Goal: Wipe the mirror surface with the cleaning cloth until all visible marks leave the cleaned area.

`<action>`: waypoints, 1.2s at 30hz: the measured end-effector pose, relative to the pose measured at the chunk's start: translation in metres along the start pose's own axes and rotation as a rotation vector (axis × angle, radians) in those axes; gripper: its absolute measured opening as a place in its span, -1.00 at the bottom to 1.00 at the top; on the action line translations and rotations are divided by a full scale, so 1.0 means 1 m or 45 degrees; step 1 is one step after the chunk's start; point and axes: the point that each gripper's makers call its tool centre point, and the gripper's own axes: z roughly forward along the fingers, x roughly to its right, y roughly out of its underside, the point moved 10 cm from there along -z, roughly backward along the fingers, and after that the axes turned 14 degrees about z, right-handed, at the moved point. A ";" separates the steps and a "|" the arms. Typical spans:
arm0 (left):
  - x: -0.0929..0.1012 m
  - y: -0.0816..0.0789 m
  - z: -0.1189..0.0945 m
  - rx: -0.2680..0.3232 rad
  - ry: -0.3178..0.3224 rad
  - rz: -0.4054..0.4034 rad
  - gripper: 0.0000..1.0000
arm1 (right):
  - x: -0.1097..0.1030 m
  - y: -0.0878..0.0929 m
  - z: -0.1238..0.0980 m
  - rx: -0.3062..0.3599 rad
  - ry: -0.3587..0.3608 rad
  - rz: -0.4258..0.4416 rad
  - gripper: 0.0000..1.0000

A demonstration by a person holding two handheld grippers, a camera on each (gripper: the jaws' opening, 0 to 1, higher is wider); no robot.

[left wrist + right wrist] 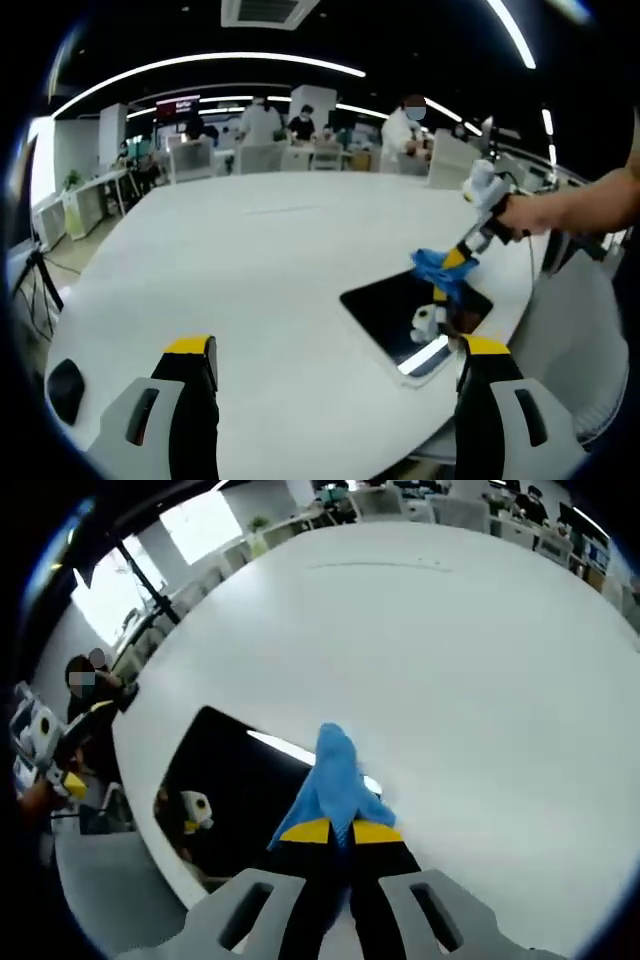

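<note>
The right gripper (340, 832) was clamped on the blue cleaning cloth (335, 775), which hung from its tips onto the dark mirror (230, 780) lying flat near the white tabletop's (420, 650) edge. The left gripper (335, 355) hovered with jaws spread wide and nothing between them, well apart from the mirror (400, 305).

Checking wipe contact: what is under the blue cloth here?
The dark mirror lies under the blue cloth, which the right tool pinches. The glass directly beneath the cloth is covered, so any marks there cannot be seen.
</note>
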 end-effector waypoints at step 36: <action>-0.005 -0.001 0.008 -0.004 -0.009 -0.007 0.99 | 0.080 0.067 -0.072 0.488 -0.184 0.025 0.47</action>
